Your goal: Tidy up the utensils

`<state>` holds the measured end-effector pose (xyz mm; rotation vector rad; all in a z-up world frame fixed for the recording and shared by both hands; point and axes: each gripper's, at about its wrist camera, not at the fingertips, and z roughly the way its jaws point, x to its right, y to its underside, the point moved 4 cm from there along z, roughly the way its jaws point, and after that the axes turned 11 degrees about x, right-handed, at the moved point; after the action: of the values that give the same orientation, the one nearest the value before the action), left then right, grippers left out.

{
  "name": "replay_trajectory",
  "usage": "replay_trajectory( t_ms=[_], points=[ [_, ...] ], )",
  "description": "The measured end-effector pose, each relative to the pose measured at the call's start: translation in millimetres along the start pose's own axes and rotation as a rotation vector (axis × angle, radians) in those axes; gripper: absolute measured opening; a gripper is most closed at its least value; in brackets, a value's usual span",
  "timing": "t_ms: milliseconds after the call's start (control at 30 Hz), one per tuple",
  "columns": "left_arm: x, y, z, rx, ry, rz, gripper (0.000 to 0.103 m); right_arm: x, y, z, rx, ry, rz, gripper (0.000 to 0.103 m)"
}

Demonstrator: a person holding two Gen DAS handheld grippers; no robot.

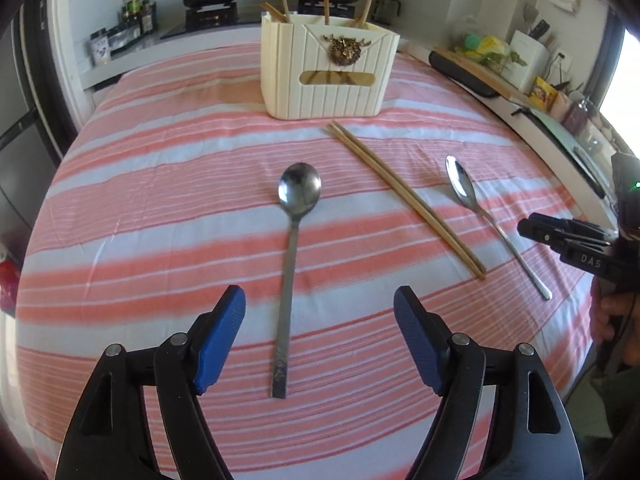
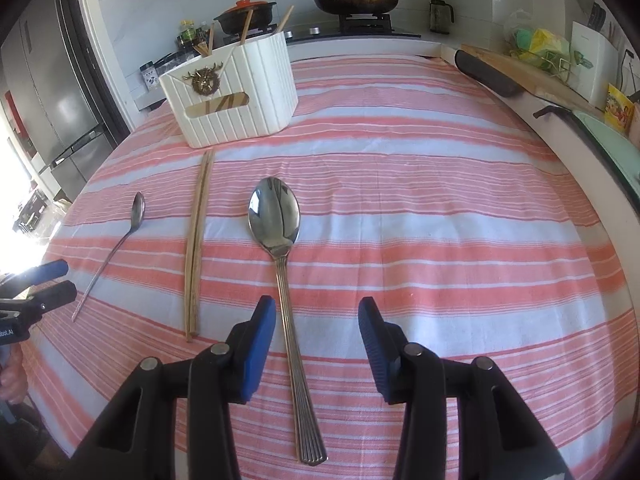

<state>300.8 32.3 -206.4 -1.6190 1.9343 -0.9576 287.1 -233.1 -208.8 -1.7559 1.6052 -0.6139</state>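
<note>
Two steel spoons on the striped tabletop (image 1: pixel 160 200): flat-handled spoon (image 1: pixel 294 248) and ribbed-handled spoon (image 2: pixel 282 256), flanking one chopstick pair (image 1: pixel 404 196). Behind, one cream holder (image 1: pixel 326 68). Left tongs (image 1: pixel 320 312) and right tongs (image 2: pixel 318 320) gaping wide, empty.

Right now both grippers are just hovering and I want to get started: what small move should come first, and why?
Probably lower the open left gripper onto the flat handle of the dull grey metal spoon and close. That handle already lies between its blue fingers, and the cream ribbed utensil holder stands straight ahead. The open right gripper likewise straddles the shiny ridged-handle spoon.
</note>
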Motion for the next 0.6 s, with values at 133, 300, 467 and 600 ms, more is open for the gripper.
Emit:
replay_trajectory(
  t_ms=[133, 300, 467, 600],
  points=[
    [-1.6, -13.7, 21.8, -0.025, -0.030, 0.067, 0.078, -10.6, -9.0, 9.8, -0.015, -0.033, -0.048, 0.044],
    [-6.7, -19.6, 59.9, -0.094, -0.037, 0.120, 0.078, -23.1, -8.0, 29.3, -0.067, -0.052, -0.126, 0.048],
    [-12.6, -22.3, 84.2, -0.134, -0.012, 0.120, 0.079, -40.1, -10.1, 51.3, -0.080, -0.024, -0.217, 0.051],
    [-9.6, -29.6, 92.8, -0.120, -0.004, 0.128, 0.081, -52.2, -21.5, 67.6, -0.068, -0.019, -0.250, 0.062]
  ],
)
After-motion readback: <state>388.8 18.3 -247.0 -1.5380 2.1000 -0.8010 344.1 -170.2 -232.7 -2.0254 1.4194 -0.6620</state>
